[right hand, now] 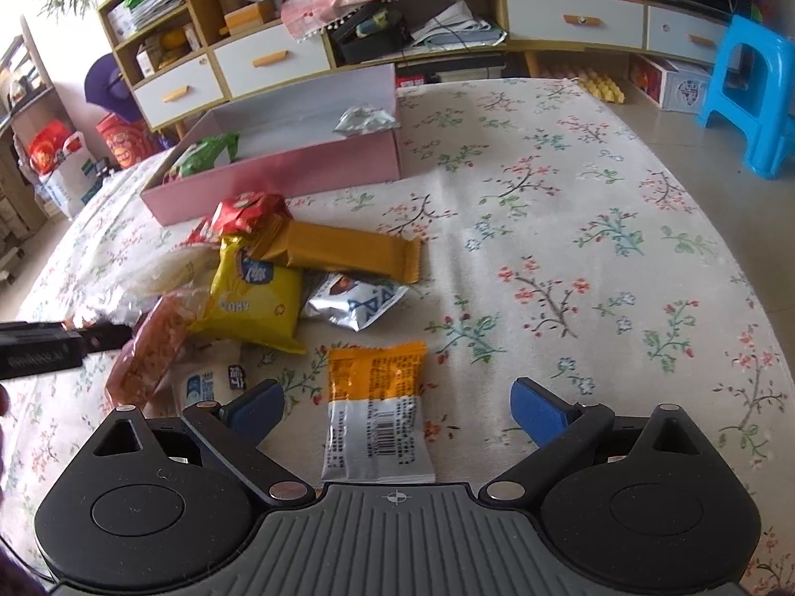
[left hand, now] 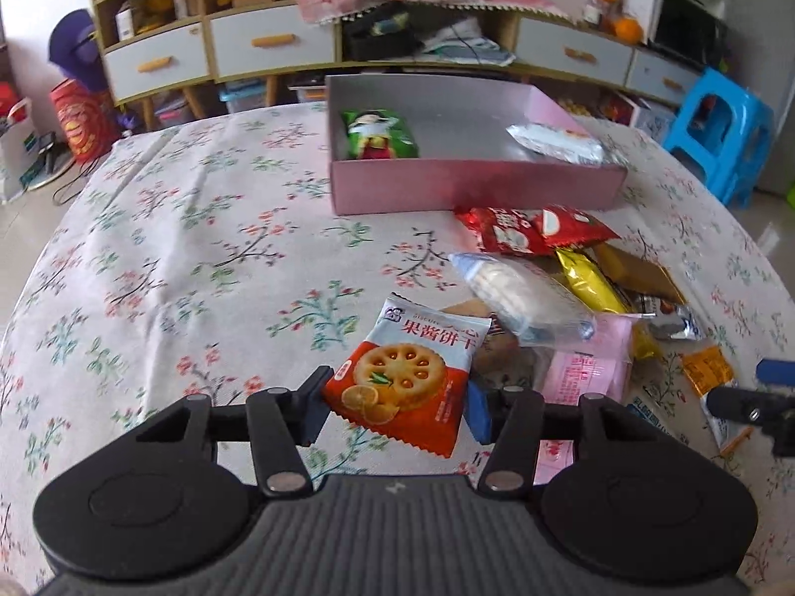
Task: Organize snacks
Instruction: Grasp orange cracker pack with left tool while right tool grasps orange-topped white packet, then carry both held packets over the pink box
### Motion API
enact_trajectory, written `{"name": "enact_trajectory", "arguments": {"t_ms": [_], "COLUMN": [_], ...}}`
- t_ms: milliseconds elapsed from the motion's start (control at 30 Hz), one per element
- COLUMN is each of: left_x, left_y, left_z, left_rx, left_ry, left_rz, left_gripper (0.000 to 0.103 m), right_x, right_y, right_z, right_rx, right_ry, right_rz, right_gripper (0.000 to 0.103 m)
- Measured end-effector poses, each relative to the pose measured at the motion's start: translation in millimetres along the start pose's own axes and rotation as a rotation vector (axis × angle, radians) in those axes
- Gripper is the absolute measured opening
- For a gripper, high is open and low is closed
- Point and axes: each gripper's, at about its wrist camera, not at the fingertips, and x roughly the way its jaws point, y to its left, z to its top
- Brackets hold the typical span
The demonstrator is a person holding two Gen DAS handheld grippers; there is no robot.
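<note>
Up close in the left wrist view, the left gripper (left hand: 397, 409) pinches a jam biscuit packet (left hand: 407, 377) between its two pads, the red, white and orange wrapper tilted and lifted a little above the floral tablecloth (left hand: 198, 248). Just beyond and to the right of it lies a loose pile of snacks: a clear bag of pale crackers (left hand: 521, 298), a pink packet (left hand: 591, 362), a yellow packet (left hand: 586, 283), a brown bar (left hand: 641, 273) and two red packets (left hand: 536, 228) nearest the box. Farther back sits an open pink box (left hand: 472, 184) holding a green packet (left hand: 380, 134) at its left end and a silver packet (left hand: 556, 144) at its right end. In the right wrist view, the right gripper (right hand: 397, 409) has its blue pads spread wide, standing on either side of an orange and silver packet (right hand: 377, 412) that lies flat on the cloth with its barcode up; the pads do not touch it. Ahead and to the left is the same pile, with the brown bar resting across the yellow packet and a small silver and blue packet (right hand: 355, 300) beside them. A blue plastic stool (right hand: 755, 89) stands on the floor beyond the table's right edge, and a low cabinet with white drawers (right hand: 571, 20) runs along the far wall.
</note>
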Motion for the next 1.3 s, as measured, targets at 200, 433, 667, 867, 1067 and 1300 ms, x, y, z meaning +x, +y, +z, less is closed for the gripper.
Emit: {"name": "enact_trajectory", "arguments": {"t_ms": [200, 433, 667, 867, 1067, 1300], "left_x": [-1.0, 1.2, -5.8, -10.5, -18.4, -19.8], "left_y": [3.3, 5.3, 11.3, 14.8, 18.7, 11.4], "left_z": [-2.0, -3.0, -0.5, 7.9, 20.7, 44.4], "left_rx": [-0.013, -0.029, -0.037, -0.046, -0.041, -0.027], "left_ry": [0.005, 0.011, 0.0, -0.013, -0.036, -0.075], "left_rz": [-0.001, 0.002, 0.015, 0.022, 0.028, 0.025], "left_gripper": [0.05, 0.05, 0.05, 0.05, 0.05, 0.05], "right_x": [5.3, 5.0, -4.5, -9.0, -16.1, -9.8], "right_y": [6.8, 6.7, -0.4, -8.0, -13.3, -25.1], "right_z": [-3.5, -2.8, 2.1, 9.8, 19.7, 49.5], "right_rx": [-0.035, -0.046, -0.009, 0.028, 0.06, 0.148], "right_ry": [-0.003, -0.017, -0.061, -0.084, -0.11, -0.126], "right_rz": [-0.002, 0.004, 0.018, 0.037, 0.073, 0.171], "right_gripper": [0.084, 0.04, 0.04, 0.04, 0.04, 0.04]}}
